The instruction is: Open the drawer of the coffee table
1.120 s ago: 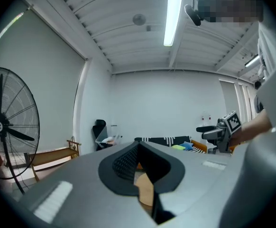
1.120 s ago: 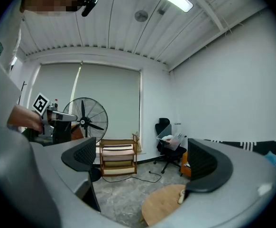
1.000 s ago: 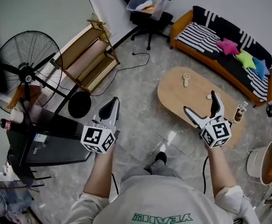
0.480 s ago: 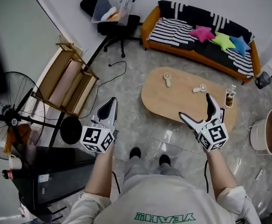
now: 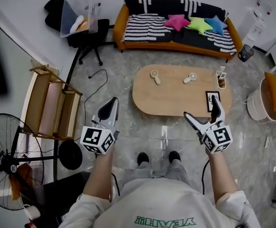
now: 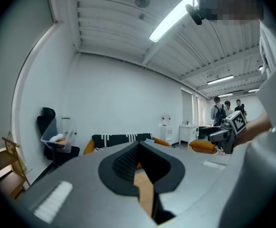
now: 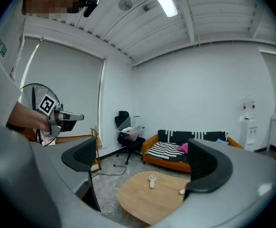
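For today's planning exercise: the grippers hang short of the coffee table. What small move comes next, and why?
Probably lower the open right gripper toward the near edge of the coffee table: it hangs high, empty, and no drawer front shows yet.

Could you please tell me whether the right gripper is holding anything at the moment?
No, the right gripper has its jaws wide apart, with only the distant coffee table visible between them.
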### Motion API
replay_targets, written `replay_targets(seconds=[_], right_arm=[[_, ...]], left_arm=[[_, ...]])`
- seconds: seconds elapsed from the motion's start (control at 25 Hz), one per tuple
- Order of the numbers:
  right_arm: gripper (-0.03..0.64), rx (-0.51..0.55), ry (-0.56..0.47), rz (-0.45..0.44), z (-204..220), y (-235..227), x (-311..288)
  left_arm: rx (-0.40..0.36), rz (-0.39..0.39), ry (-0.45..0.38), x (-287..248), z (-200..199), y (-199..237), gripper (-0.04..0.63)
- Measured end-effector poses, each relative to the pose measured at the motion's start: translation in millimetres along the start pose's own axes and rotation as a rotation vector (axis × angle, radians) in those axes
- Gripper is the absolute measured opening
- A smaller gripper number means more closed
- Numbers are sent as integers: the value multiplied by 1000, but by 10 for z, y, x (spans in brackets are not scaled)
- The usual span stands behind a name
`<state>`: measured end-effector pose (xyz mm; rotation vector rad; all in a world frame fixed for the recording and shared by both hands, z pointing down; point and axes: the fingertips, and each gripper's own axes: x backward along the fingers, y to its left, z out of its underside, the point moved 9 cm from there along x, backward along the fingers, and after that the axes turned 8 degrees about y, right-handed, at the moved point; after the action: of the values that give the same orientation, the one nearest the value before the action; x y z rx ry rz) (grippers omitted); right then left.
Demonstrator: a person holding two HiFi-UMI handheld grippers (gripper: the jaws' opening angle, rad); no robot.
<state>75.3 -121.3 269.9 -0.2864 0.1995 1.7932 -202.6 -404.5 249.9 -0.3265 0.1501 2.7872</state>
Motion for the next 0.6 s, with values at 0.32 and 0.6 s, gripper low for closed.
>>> replay_targets(seconds=[0.32, 0.6], right_arm=[[589, -35, 24, 59, 177, -51, 278], [589, -40, 30, 35, 293, -285, 369]], left_arm=[[11, 34, 10, -215, 15, -74, -2], [5, 39, 21, -327, 12, -422, -2]])
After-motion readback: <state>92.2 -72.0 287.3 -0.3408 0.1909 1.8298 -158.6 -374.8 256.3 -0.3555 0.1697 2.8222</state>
